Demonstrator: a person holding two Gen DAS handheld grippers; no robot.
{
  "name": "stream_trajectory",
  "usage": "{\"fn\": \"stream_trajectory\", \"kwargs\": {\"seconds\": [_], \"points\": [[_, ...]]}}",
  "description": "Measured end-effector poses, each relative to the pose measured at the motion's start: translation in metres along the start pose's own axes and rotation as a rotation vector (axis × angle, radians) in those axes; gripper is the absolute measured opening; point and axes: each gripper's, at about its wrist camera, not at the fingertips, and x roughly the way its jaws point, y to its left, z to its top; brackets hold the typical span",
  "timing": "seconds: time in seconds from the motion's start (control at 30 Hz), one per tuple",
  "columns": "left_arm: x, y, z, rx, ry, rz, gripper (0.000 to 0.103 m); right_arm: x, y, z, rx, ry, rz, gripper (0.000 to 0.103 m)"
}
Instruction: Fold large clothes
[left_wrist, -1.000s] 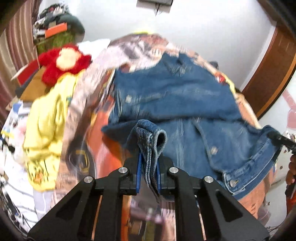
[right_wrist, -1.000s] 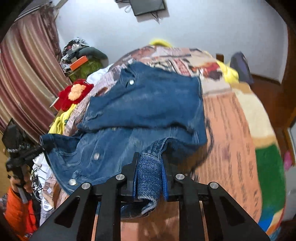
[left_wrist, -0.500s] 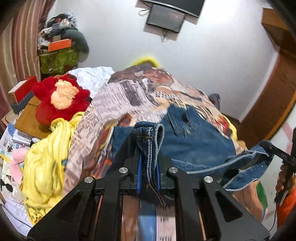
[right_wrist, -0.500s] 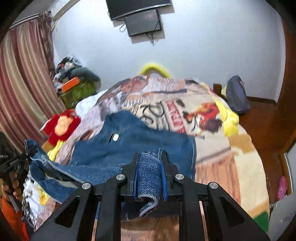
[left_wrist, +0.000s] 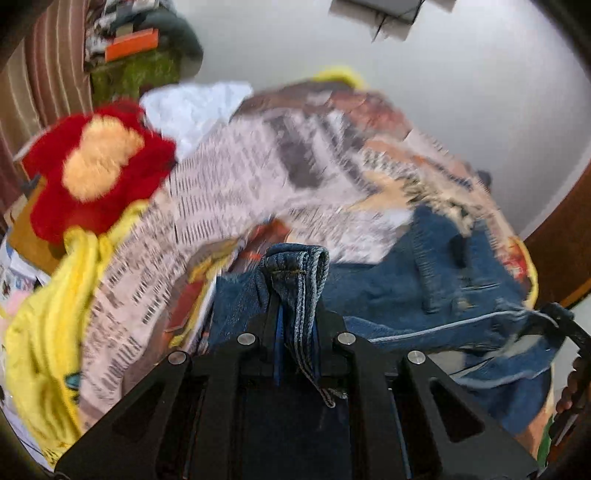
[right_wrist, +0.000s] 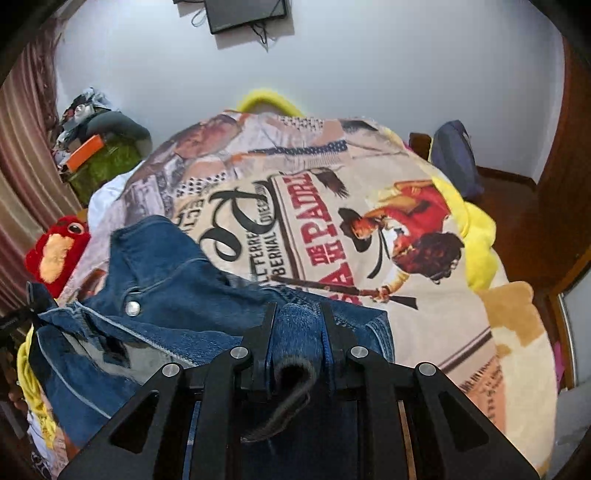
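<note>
Bed: I see a wide bed under a printed fleece blanket with a poster-style picture of a rider in a red shirt and a yellow border; it carries everything I am working on.
Garment: the large blue denim jacket lies bunched toward the bed's left edge in the right wrist view, its snap buttons showing, one part raised off the blanket between my two grips.
Left hand-held gripper: clenched on a rolled denim hem of the jacket.
Right hand-held gripper: clenched on a thick fold of the same denim, with a flap hanging out below the pads.
Progress: I judge the fold to be midway. Both gripped edges are lifted and carried over the body of the jacket, not yet laid down. Still left, as I read it: setting the edges flat, letting go, and any further folds to make it compact.
Side clutter: a red plush toy with an orange patch and a yellow cloth sit off the bed's left edge.
Writing: on the blanket I read "DE PADRE" in red, partly cut off, and "FERRE" and "BERNAL" in black; the smaller print is too blurred.
</note>
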Motion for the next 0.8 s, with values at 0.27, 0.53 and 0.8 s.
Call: {"fn": "stream_trajectory", "kwargs": {"seconds": [0.27,0.53,0.8], "points": [[0.053,0.018,-0.019,-0.056,0.126,0.023,0.014,0.0,-0.045,-0.001,-0.033,-0.033,-0.324,0.017],[0.012,-0.005,-0.007,0.091,0.099,0.056,0.026,-0.044,-0.052,-0.03,-0.04,-0.013,-0.156,0.017],[-0.061,-0.006,0.013,0.097,-0.081,0.066,0.08,-0.072,0.022,-0.056,-0.283,0.004,-0.026,0.017]]}}
